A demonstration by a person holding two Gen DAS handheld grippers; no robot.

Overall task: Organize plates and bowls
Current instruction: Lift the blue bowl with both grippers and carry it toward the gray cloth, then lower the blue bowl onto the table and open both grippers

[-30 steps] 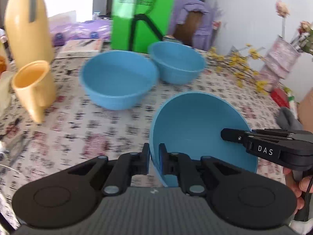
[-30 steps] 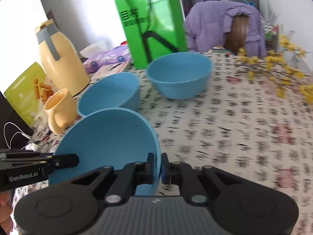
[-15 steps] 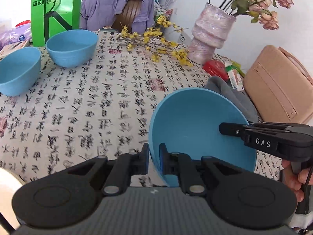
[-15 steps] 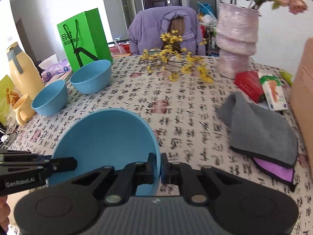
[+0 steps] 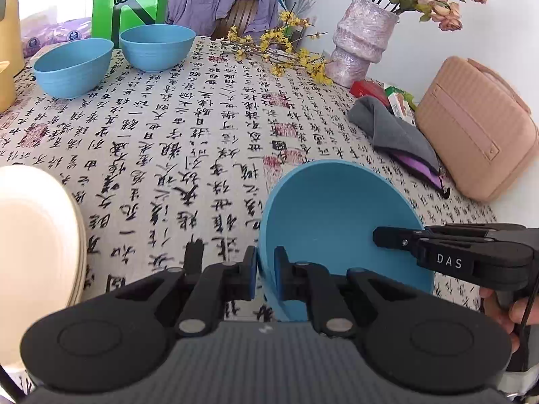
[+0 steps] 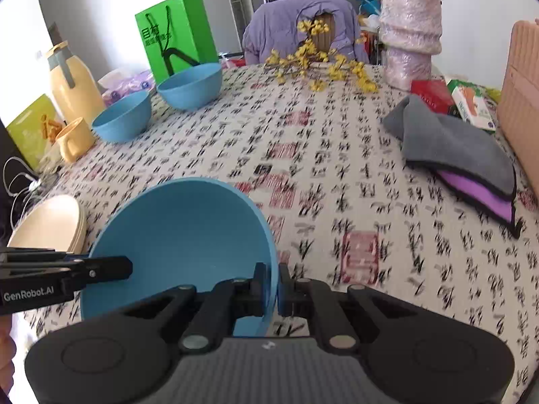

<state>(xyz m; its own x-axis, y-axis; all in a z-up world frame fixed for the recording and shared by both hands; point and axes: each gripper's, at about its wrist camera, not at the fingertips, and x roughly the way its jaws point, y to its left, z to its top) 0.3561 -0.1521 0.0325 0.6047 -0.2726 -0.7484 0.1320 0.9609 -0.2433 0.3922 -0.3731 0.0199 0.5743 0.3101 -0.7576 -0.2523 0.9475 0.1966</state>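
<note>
Both tongs clamp one blue bowl over the counter

Left tongs, marked "GenRobot.AI", and right tongs, marked "DAS", pinch opposite rims of the bowl; since earlier, it has travelled from two bowls toward cream plates.

Quick count of what's on the table: three blue bowls, one up front near the front edge and two more toward the far left corner. One stack of cream plates at the left edge, can't tell how many are in it. One yellow mug, one yellow jug, one green bag, one pink vase, one grey cloth.
</note>
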